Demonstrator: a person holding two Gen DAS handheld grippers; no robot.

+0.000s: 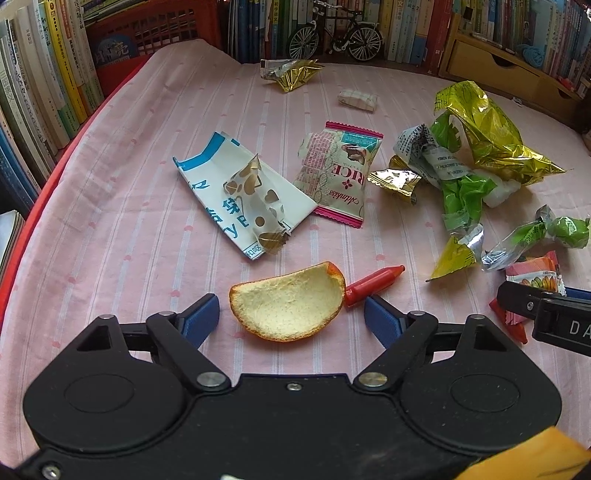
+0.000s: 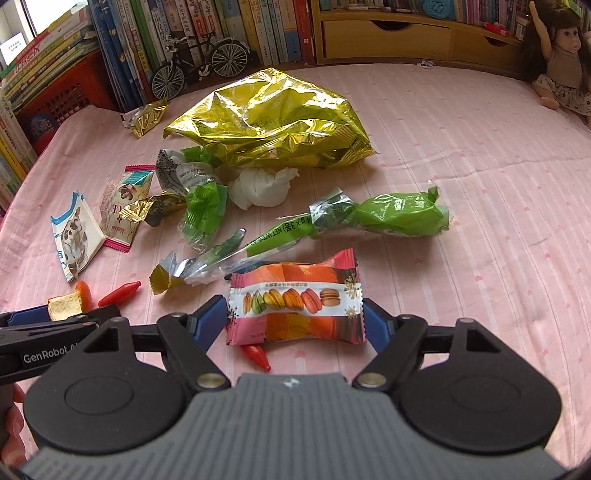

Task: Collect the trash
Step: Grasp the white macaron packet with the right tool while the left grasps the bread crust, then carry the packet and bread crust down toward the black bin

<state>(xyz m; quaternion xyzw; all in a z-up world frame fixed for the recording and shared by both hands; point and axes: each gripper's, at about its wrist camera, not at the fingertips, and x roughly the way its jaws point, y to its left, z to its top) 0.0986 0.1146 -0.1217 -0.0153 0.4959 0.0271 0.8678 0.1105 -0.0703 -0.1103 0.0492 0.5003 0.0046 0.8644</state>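
A curved orange peel (image 1: 288,302) lies pith-up on the pink striped cloth (image 1: 110,240), between the blue fingers of my left gripper (image 1: 291,314). That gripper is open, with gaps on both sides of the peel. A red crayon-like piece (image 1: 373,284) touches the peel's right end. My right gripper (image 2: 293,317) is open around a macaron-print wrapper (image 2: 295,306). Its blue fingertips (image 2: 212,315) stand very close to the wrapper's ends, and the wrapper is not squeezed. Another red piece (image 2: 256,356) pokes out from under it.
More trash is scattered ahead: a big gold-green foil bag (image 2: 269,122), green wrappers (image 2: 388,218), a white tissue (image 2: 260,188), a rice-snack wrapper (image 1: 340,173), a blue-white wrapper (image 1: 236,192). Books (image 1: 44,92), a model bicycle (image 1: 336,33), wooden drawers (image 2: 388,37) and a doll (image 2: 561,59) ring the cloth.
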